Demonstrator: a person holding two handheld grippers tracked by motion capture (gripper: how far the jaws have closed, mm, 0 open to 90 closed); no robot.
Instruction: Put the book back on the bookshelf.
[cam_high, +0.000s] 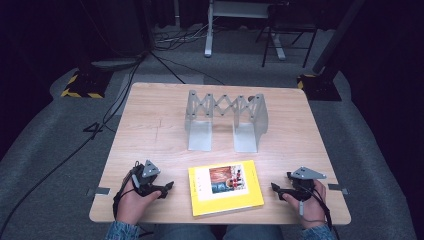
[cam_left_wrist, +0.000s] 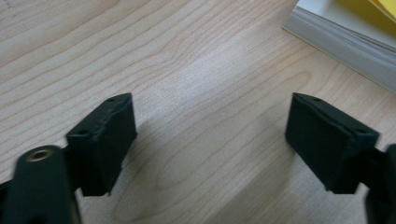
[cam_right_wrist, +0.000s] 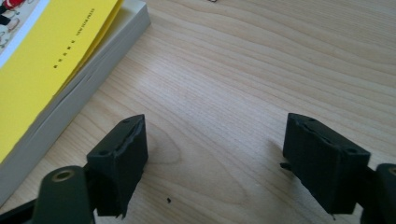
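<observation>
book (cam_high: 225, 189): flat on worktop (cam_high: 150, 120) near front edge, between both grippers, reachable from either side
left gripper (cam_high: 167, 188): jaws wide, empty, beside book
right gripper (cam_high: 276, 190): jaws wide, empty, beside book
rack (cam_high: 225, 120): metal, expandable, upright behind book, slots empty; likely the book's destination

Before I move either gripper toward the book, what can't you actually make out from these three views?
- The book: cover title and picture are too small in the high view; the frame edge cuts it off in both gripper views.
- The expanding metal rack: its far side is hidden behind its own plates.
- Left gripper and right gripper: undersides hidden against the table.
</observation>
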